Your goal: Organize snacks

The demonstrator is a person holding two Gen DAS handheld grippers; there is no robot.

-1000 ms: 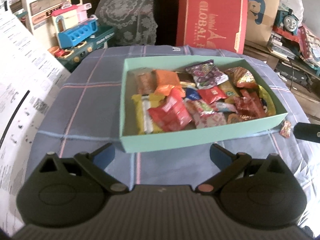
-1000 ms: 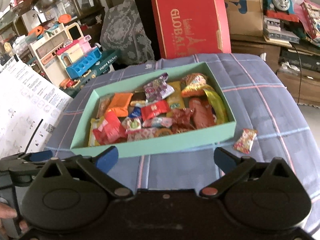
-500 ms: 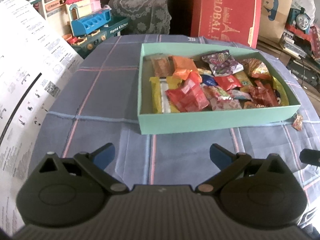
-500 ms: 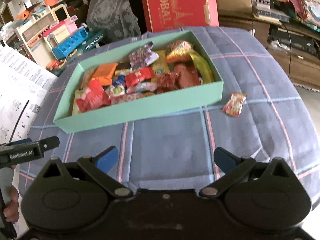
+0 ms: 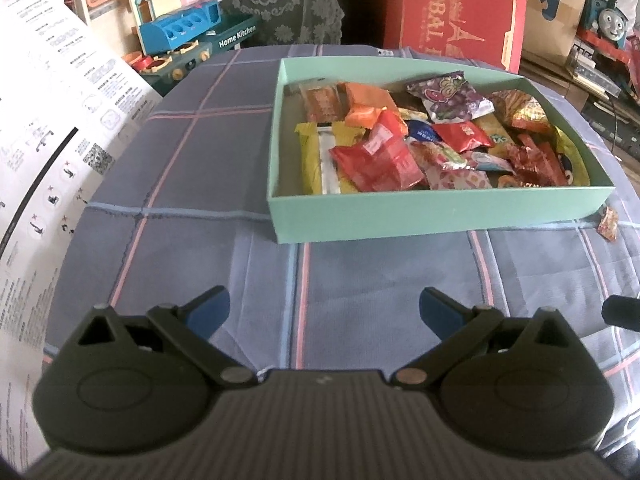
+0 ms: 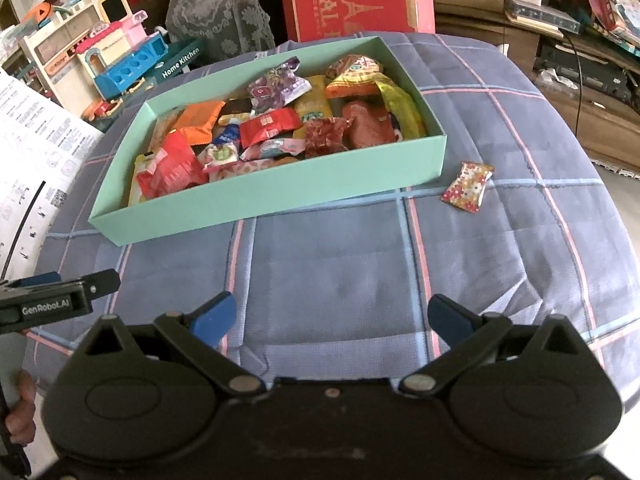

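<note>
A mint green box (image 5: pixel 436 216) (image 6: pixel 256 196) full of several wrapped snacks sits on a blue plaid cloth. One floral-wrapped candy (image 6: pixel 467 186) lies on the cloth just right of the box; it shows at the right edge of the left wrist view (image 5: pixel 608 227). My left gripper (image 5: pixel 324 308) is open and empty, well in front of the box. My right gripper (image 6: pixel 331 312) is open and empty, in front of the box and back from the candy. The left gripper's finger also shows at the left of the right wrist view (image 6: pixel 60 296).
A white printed sheet (image 5: pixel 48 160) stands at the left. Behind the table are a toy kitchen set (image 5: pixel 180 36), a red box (image 5: pixel 456 8) and a toy train (image 5: pixel 608 24). The cloth drops off at the right edge (image 6: pixel 600 216).
Both grippers have drawn back from the box, which now sits farther away in both views. Both stay open and empty. The candy has not moved.
</note>
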